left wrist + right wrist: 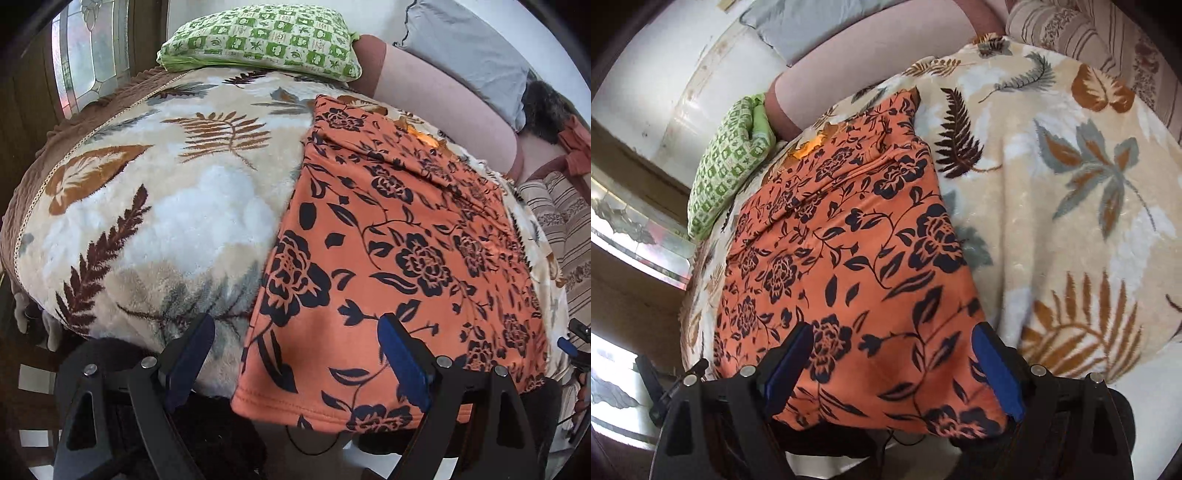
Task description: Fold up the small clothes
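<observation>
soft orange floral garment (pixel 399 258) lies flat on a fuzzy leaf-print blanket (pixel 155 206), green checked pillow (pixel 262 40) far back; left hand-held gripper (pixel 295 362) and right hand-held gripper (pixel 894 365) both spread apart, holding nothing.

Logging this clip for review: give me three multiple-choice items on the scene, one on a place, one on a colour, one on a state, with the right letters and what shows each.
1. Where does the orange garment lie?
A. on the leaf-print blanket
B. on the floor
C. on a chair

2. What colour is the patterned pillow?
A. red
B. green and white
C. black

3. How are both grippers?
A. shut on the garment
B. open
C. out of view

Answers:
1 A, blanket shows around it.
2 B, checked green print.
3 B, left gripper and right gripper show fingers spread apart.
</observation>
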`<state>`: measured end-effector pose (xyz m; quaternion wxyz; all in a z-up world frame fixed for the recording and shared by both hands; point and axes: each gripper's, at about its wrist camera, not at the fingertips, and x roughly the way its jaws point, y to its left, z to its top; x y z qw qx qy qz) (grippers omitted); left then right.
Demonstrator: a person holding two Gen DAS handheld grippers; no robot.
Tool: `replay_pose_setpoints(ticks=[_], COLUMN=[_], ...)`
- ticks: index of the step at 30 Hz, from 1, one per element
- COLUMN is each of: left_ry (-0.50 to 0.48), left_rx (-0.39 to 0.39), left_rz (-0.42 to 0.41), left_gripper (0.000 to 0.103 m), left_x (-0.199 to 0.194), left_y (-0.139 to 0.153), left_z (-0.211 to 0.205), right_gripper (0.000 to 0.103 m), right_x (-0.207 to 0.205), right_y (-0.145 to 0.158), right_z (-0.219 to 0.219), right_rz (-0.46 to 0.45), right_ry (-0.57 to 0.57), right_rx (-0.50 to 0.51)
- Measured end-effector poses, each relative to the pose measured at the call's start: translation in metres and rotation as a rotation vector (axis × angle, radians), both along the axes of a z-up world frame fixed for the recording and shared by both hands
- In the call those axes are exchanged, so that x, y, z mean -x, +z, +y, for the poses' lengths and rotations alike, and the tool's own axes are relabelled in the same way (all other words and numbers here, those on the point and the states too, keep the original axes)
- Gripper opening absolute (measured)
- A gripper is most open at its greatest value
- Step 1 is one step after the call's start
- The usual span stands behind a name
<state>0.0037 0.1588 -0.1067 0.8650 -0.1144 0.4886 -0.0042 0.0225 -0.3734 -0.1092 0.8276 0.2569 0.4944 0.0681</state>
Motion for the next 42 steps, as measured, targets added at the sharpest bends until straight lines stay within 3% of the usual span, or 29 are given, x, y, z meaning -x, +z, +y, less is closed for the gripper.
replay_pose_setpoints(ticks=[4, 7, 12, 17, 19, 23, 28, 32, 33, 36, 40, 42], left_ry=[-0.009, -0.011, -0.005, -0.032, -0.047, -0.064, -0.043, -0.044, -0.047, -0.053, -0.05, -0.054], left_rx=[-0.03, -0.031, 0.041, 0.038, 0.001, -0.001, 0.016, 0.017, 0.01, -0.02, 0.0, -0.003], left_rz=[-0.013, -0.004, 0.059, 0.115, 0.115, 0.12, 0.144, 0.151, 0.148, 0.138, 0.136, 0.137], left_gripper=[0.09, 0.09, 0.09, 0.089, 0.089, 0.08, 0.08, 0.08, 0.076, 0.061, 0.06, 0.062], left_x=[0.007, 0.007, 0.004, 0.003, 0.003, 0.002, 0.001, 0.002, 0.003, 0.004, 0.004, 0.003], left_y=[0.004, 0.002, -0.01, -0.023, -0.024, -0.027, -0.037, -0.041, -0.041, -0.041, -0.041, -0.042], left_z=[-0.001, -0.001, 0.005, 0.002, -0.001, -0.005, -0.002, -0.002, -0.003, -0.006, -0.002, -0.001], right_gripper=[0.09, 0.09, 0.09, 0.09, 0.09, 0.087, 0.082, 0.063, 0.05, 0.04, 0.043, 0.054], right_x=[0.012, 0.008, 0.003, 0.005, 0.004, 0.001, 0.003, 0.0, 0.002, 0.01, 0.011, 0.012], right_y=[0.007, 0.006, -0.001, -0.009, -0.013, -0.028, -0.026, -0.047, -0.053, -0.059, -0.062, -0.062], right_z=[-0.004, 0.003, 0.01, -0.003, -0.011, -0.012, -0.012, -0.01, -0.01, -0.009, -0.017, -0.015], right_rz=[-0.044, -0.018, 0.037, 0.075, 0.083, 0.132, 0.089, 0.193, 0.219, 0.24, 0.248, 0.245], right_ry=[-0.012, 0.021, 0.1, 0.103, 0.106, 0.127, 0.123, 0.13, 0.134, 0.13, 0.087, 0.098], right_rx=[-0.027, 0.009, 0.04, 0.049, 0.03, 0.018, 0.0, 0.022, 0.025, 0.034, 0.015, 0.01])
